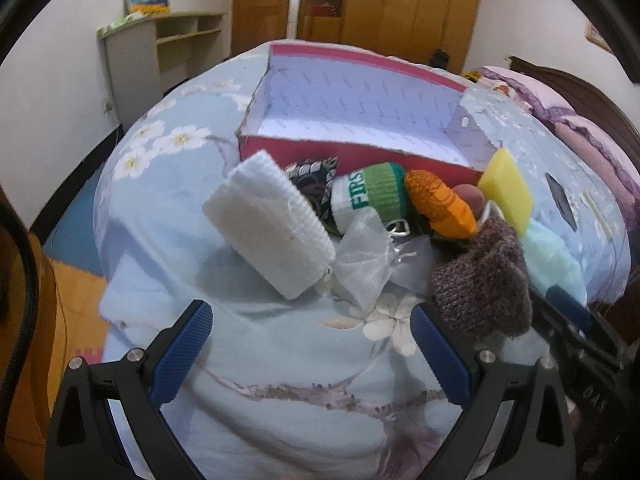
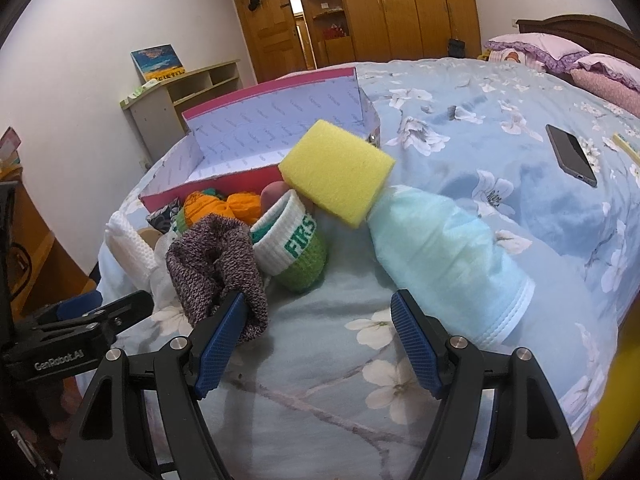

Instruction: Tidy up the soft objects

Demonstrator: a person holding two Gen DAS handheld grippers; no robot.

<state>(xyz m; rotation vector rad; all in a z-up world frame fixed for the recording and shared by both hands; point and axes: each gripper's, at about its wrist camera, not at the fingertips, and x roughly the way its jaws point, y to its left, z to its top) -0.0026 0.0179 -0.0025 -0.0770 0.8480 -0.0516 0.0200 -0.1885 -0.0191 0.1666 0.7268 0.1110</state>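
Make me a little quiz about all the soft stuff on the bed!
1. True or false: the pink box already holds the yellow sponge.
2. What dark flat thing lies alone on the blanket, far from the pile?
3. Which is nearest the right gripper? A) brown knit hat B) white mesh pad C) orange knit toy

Key: 1 false, it looks empty. 2 a phone. 3 A.

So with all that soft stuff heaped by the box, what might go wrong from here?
1. The yellow sponge sits tilted atop the heap, against the pink box; pulling a neighbour might tumble it.
2. The brown knitted piece touches the open right gripper's finger, so closing could snag it unintentionally.
3. The white mesh bag lies partly under the white knitted cloth; the open left gripper might lift both.
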